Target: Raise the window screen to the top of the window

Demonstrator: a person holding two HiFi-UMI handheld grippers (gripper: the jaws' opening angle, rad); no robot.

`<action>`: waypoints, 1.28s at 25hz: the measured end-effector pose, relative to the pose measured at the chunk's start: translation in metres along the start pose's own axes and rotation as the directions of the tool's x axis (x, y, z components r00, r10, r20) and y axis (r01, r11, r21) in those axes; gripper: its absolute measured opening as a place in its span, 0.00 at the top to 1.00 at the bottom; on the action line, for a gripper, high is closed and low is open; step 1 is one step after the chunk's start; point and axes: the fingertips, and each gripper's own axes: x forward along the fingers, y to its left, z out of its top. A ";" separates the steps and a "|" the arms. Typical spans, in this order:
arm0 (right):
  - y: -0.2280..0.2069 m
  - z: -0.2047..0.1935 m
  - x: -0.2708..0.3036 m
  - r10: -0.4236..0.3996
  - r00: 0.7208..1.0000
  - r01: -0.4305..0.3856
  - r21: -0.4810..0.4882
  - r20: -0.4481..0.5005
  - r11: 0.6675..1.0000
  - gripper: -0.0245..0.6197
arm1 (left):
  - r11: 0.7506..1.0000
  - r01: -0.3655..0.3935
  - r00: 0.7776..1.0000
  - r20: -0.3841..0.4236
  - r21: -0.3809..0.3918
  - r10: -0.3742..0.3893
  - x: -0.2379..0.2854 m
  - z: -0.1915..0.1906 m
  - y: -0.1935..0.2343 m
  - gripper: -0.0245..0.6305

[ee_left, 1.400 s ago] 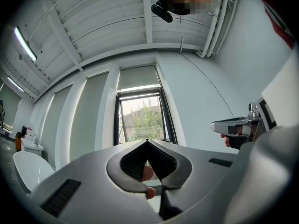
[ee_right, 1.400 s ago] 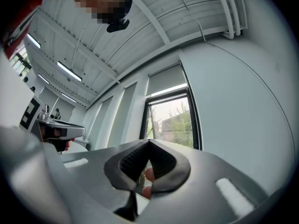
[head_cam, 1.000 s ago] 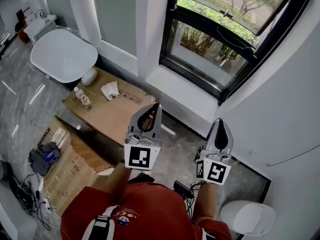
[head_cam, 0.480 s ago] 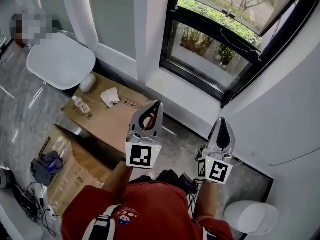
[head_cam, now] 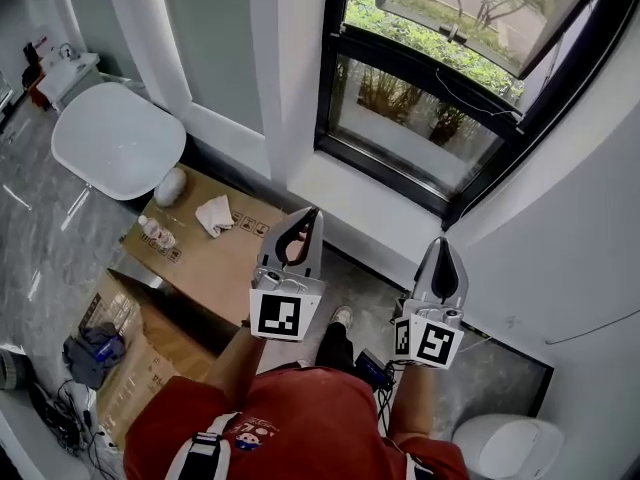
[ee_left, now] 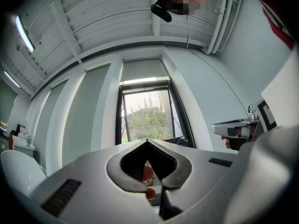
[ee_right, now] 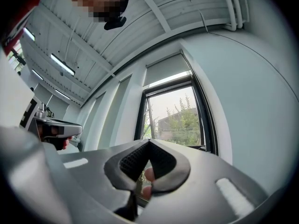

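Though both claws aim at the window, neither touches it. Far left in the head view, a cardboard box [head_cam: 215, 253] sits on the grey floor [head_cam: 40, 228] with a crumpled white cloth [head_cam: 213, 213] on top. Next comes the left claw [head_cam: 314, 213], its tips pressed together and pinching nothing. The right claw [head_cam: 441, 241] is held beside it, likewise pressed together and empty. Ahead of them the black-framed window [head_cam: 430, 108] stands above a white sill [head_cam: 370, 203], well apart from both sets of tips.

What appears to be the window screen [ee_left: 141, 70] shows only in the gripper views. It is a pale grey panel filling the upper part of the frame, with a bright lower edge. It is high above and beyond each claw's tips. Below it, trees [ee_left: 145, 118] show through the glass.

The head view cuts off the window's top, so the screen cannot be made out there. In each gripper view the claw's own body hides the bottom of the window. In the head view, the marker cubes [head_cam: 279, 313] cover the person's hands.
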 end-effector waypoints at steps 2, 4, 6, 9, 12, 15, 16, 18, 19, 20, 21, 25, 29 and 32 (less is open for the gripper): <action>-0.010 -0.005 0.014 -0.007 1.000 0.007 -0.001 0.003 1.000 0.95 | 1.000 0.002 1.000 0.001 0.003 -0.002 0.019 -0.003 0.000 0.95; -0.023 -0.010 0.030 -0.017 1.000 0.017 0.002 0.002 1.000 0.95 | 1.000 0.010 1.000 0.001 0.005 -0.010 0.040 -0.006 -0.003 0.96; -0.038 -0.014 0.047 -0.025 1.000 0.025 0.005 0.001 1.000 0.95 | 1.000 0.018 1.000 -0.003 0.005 -0.018 0.064 -0.010 -0.008 0.96; -0.061 -0.021 0.074 -0.031 1.000 0.031 0.004 0.002 1.000 0.95 | 1.000 0.021 1.000 -0.005 0.003 -0.021 0.100 -0.012 -0.013 0.96; -0.084 -0.030 0.099 -0.039 0.999 0.039 0.008 -0.002 0.999 0.95 | 1.000 0.028 1.000 -0.005 0.007 -0.028 0.137 -0.015 -0.020 0.96; -0.109 -0.040 0.124 -0.047 0.999 0.047 0.012 -0.003 0.999 0.95 | 1.000 0.029 1.000 -0.003 0.008 -0.029 0.173 -0.019 -0.027 0.96; -0.117 -0.043 0.133 -0.049 0.999 0.049 0.013 -0.002 0.999 0.95 | 1.000 0.028 1.000 -0.001 0.012 -0.028 0.185 -0.020 -0.030 0.96; -0.132 -0.047 0.149 -0.048 0.999 0.048 0.011 0.003 0.999 0.95 | 0.999 0.028 1.000 0.007 0.019 -0.028 0.208 -0.021 -0.033 0.96; -0.138 -0.049 0.157 -0.045 0.999 0.045 0.006 0.005 0.999 0.95 | 0.999 0.026 1.000 0.012 0.019 -0.026 0.219 -0.022 -0.035 0.95; -0.144 -0.051 0.164 -0.041 0.999 0.041 0.001 0.006 0.999 0.95 | 1.000 0.024 1.000 0.014 0.017 -0.024 0.229 -0.022 -0.036 0.96; -0.149 -0.053 0.171 -0.037 0.999 0.037 -0.003 0.006 0.999 0.95 | 1.000 0.022 1.000 0.013 0.015 -0.022 0.238 -0.023 -0.037 0.96; -0.165 -0.062 0.197 -0.032 0.999 0.032 -0.001 0.006 0.999 0.95 | 0.999 0.029 1.000 -0.002 0.019 -0.029 0.269 -0.029 -0.042 0.96; -0.173 -0.071 0.220 -0.032 0.999 0.032 -0.008 0.000 0.999 0.95 | 0.999 0.040 0.999 -0.008 0.018 -0.040 0.296 -0.036 -0.040 0.96; -0.180 -0.080 0.236 -0.044 0.999 0.044 -0.021 -0.002 0.999 0.95 | 0.998 0.057 0.998 -0.008 0.017 -0.057 0.317 -0.046 -0.039 0.96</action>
